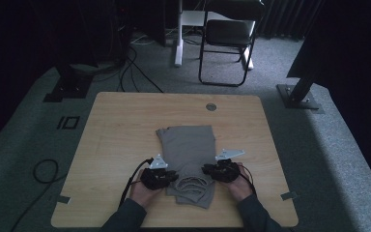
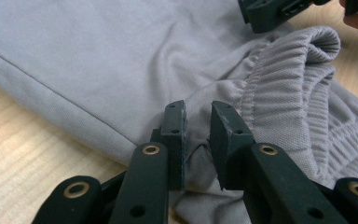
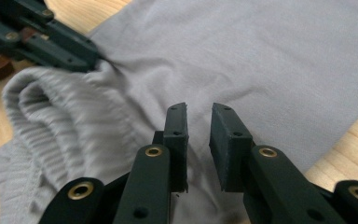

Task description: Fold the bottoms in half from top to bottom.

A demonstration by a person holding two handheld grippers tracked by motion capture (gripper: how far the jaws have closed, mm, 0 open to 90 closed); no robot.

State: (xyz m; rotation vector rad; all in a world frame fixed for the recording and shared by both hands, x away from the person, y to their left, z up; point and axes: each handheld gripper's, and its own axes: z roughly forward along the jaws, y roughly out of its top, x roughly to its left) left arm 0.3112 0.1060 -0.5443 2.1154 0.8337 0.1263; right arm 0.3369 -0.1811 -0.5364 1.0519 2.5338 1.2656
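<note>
**Grey garment folded near the front edge of the table, a gripper at each side**

Grey garment (image 1: 189,159) lying flat on the wooden table (image 1: 121,130), from the middle down toward the front edge, with the ribbed elastic waistband (image 1: 192,183) bunched at the near end. Round metal cap (image 1: 211,107) set in the tabletop near the far edge, well apart from the cloth. Folding chair (image 1: 227,41) and cables (image 1: 135,67) on the carpet beyond the far edge. Nothing standing between grippers and cloth.

Left gripper (image 2: 198,128) low at the garment's left side seam, just beside the waistband, jaws a narrow gap apart with cloth under and between them, pads not pressing on it. Right gripper (image 3: 198,128) at the opposite side, jaws parted by a similar narrow gap over smooth fabric, nothing clamped. Both forearms coming in from the front edge, hands (image 1: 142,193) wrapped around the gripper bodies, jaws pointing inward toward each other.
</note>
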